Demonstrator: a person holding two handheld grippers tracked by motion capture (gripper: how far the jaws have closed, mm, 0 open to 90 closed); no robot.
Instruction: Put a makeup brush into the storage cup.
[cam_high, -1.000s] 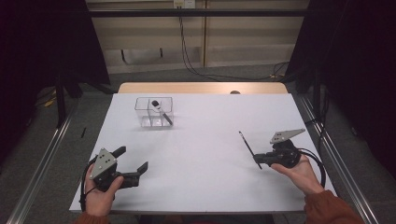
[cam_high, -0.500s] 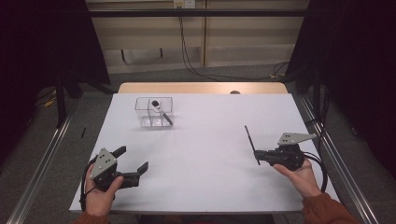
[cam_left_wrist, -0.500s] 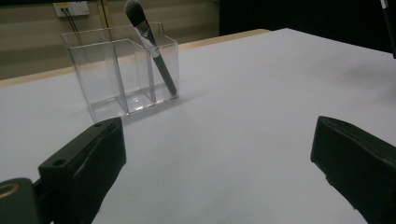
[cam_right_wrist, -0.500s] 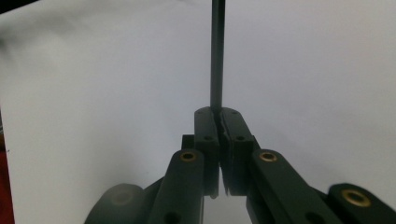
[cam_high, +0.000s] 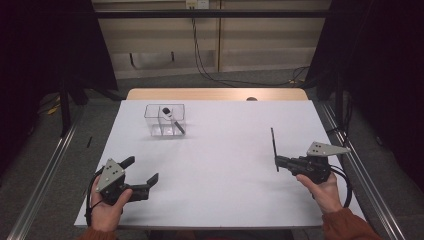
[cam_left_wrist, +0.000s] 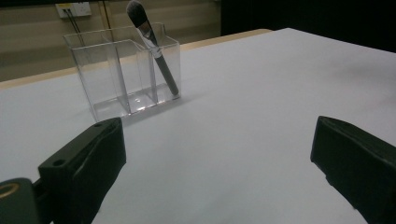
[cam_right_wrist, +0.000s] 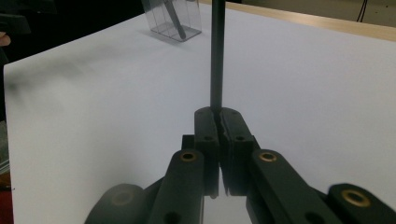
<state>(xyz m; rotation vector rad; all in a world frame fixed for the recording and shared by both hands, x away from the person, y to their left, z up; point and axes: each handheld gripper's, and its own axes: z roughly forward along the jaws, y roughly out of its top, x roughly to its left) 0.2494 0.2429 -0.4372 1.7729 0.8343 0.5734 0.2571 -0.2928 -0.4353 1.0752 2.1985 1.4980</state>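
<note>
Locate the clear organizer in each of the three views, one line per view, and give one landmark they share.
High view: the organizer stands on the table, upper left of centre.
Left gripper view: upper left, beyond the open jaws.
Right gripper view: top edge, left of centre, cut off by the frame.
Shared landmark: the brush leaning in its right-hand compartment.

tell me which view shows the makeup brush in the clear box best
The left gripper view: the brush leans in the clear box, bristles up, large and sharp. The high view shows it tiny; the right gripper view catches just part of its handle.
</note>
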